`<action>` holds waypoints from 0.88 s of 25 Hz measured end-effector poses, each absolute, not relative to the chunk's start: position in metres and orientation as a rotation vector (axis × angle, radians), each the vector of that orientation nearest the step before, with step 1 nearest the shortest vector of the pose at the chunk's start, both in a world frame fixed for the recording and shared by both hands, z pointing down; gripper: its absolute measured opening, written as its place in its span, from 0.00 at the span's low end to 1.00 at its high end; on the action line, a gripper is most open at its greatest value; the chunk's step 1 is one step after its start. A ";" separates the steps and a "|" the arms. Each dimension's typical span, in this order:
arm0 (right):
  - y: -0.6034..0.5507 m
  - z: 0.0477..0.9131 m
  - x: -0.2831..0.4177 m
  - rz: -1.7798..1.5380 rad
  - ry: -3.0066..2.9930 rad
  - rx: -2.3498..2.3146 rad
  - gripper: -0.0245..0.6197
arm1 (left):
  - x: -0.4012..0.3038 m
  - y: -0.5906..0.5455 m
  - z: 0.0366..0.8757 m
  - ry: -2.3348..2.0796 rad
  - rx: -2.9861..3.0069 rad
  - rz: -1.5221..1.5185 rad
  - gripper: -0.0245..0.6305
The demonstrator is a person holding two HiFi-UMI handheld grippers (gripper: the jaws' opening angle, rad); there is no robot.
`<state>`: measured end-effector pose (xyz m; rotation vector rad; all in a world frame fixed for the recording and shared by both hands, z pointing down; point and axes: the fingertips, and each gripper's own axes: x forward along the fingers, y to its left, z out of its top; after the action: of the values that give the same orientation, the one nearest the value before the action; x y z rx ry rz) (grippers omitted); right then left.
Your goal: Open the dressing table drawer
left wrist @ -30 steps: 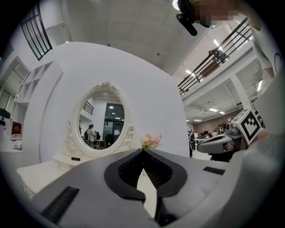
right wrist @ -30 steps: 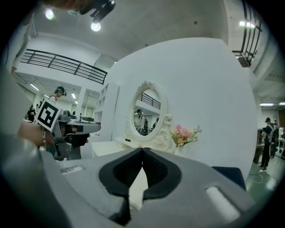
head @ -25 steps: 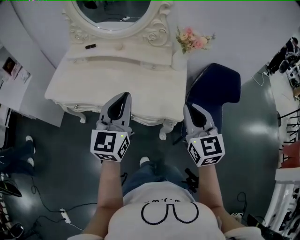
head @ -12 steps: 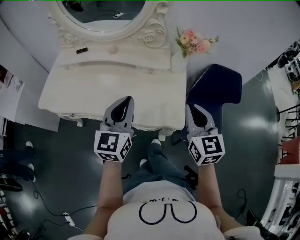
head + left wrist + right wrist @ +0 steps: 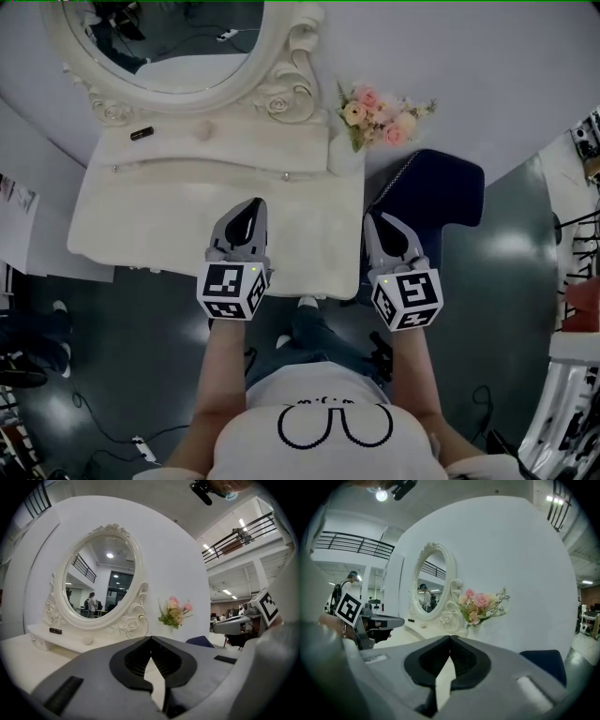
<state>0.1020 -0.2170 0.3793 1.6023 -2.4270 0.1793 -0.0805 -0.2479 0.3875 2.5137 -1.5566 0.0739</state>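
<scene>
Cream-white and carved, the dressing table (image 5: 103,246) fills the upper left of the head view, seen from straight above, so its drawer front is hidden under the worktop (image 5: 169,211); the near edge runs along 6 o'clock of the table. Over that edge, toward its right half, hangs the left tongs (image 5: 251,206), pointing to 12 o'clock, tips pressed together with nothing between them. At 3 o'clock of it, just off the table's right near corner, the right tongs (image 5: 377,223) point the same way, likewise closed and empty. Beyond them, at 12 o'clock on the worktop, a raised shelf (image 5: 216,141) carries an oval mirror (image 5: 178,37) in a scrolled frame, with a small black object (image 5: 142,133) at the shelf's left end. Pink flowers (image 5: 380,108) in a white vase (image 5: 345,155) stand at the back right corner. A dark blue chair (image 5: 441,202) sits at 3 o'clock of the table on the grey floor (image 5: 506,253).
</scene>
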 end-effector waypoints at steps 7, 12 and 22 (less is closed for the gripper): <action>-0.229 0.395 0.120 0.236 -2.424 1.583 0.04 | -0.067 -0.266 0.416 -1.554 2.422 0.106 0.32; -0.223 0.403 0.114 0.265 -2.427 1.563 0.04 | -0.068 -0.252 0.440 -1.545 2.436 0.215 0.32; -0.200 0.434 0.107 0.394 -2.359 1.586 0.04 | -0.069 -0.241 0.503 -1.479 2.289 0.387 0.31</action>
<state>0.1066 -0.2000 0.4335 1.5860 -2.3589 0.3936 -0.0686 -0.2412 0.5030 2.2895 -1.4790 0.3868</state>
